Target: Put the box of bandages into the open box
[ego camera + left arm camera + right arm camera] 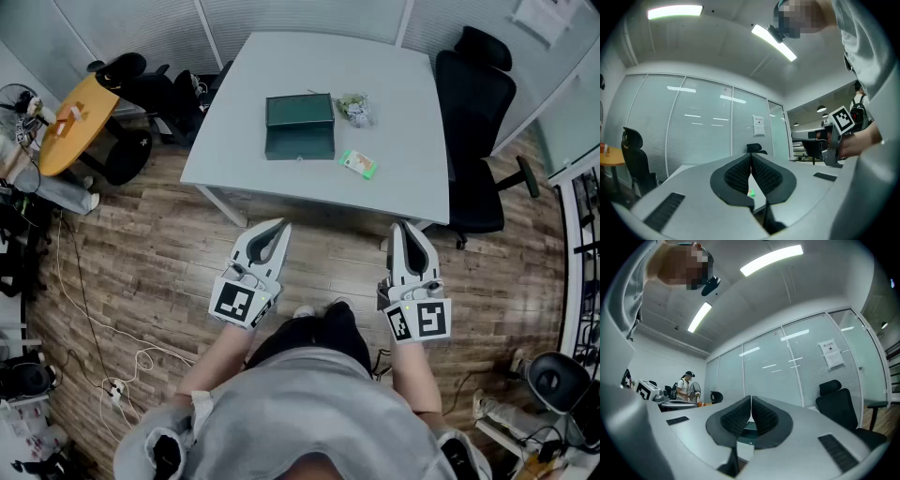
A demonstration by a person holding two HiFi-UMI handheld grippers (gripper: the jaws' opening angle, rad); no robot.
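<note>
On the white table (pixel 403 103) lies a small green and white box of bandages (pixel 358 164), to the right of an open dark green box (pixel 300 127) with its lid up. Both grippers hang over the wooden floor, short of the table's near edge. My left gripper (pixel 279 225) is shut and empty; its view shows a green speck of the bandage box (pixel 751 192) below the tips. My right gripper (pixel 405 225) is shut and empty too; the green box (pixel 749 428) peeks beneath its closed jaws.
A crumpled clear wrapper (pixel 354 108) lies right of the green box. A black office chair (pixel 473 122) stands at the table's right side. A round wooden table (pixel 70 122) and more chairs stand at the left. Cables trail on the floor (pixel 103 356).
</note>
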